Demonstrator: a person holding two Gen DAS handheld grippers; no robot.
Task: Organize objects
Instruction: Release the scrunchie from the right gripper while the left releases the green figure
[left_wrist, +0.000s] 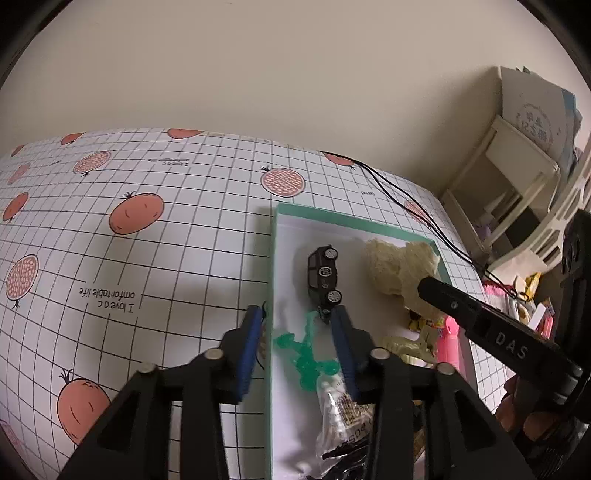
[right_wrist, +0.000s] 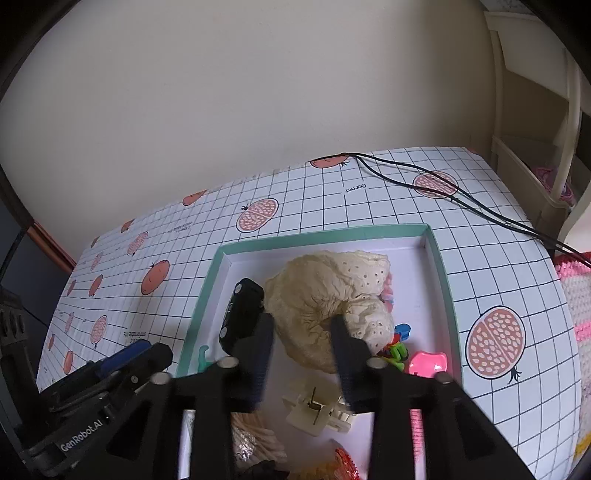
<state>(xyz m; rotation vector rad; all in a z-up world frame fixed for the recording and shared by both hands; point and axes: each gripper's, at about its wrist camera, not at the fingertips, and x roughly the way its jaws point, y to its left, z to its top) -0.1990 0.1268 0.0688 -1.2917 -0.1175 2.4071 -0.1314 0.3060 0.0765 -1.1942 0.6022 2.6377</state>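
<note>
An open box with a teal rim (left_wrist: 275, 258) (right_wrist: 325, 236) lies on the checked tablecloth and holds small items. Inside are a dark toy car (left_wrist: 324, 275) (right_wrist: 242, 314), a crumpled cream cloth (left_wrist: 399, 266) (right_wrist: 332, 295), a green plastic piece (left_wrist: 303, 354), a cream hair claw (right_wrist: 317, 406) and a pink piece (right_wrist: 428, 363). My left gripper (left_wrist: 297, 325) is open and straddles the box's left wall, its right finger just short of the car. My right gripper (right_wrist: 303, 332) is open, with the cloth bulging between its fingers.
Two black cables (right_wrist: 443, 188) (left_wrist: 406, 199) run across the table's far right corner. A cream shelf unit (left_wrist: 517, 166) stands past the right edge. A pink and white crocheted piece (right_wrist: 576, 295) lies at the right. A clear packet (left_wrist: 340, 406) lies in the box's near end.
</note>
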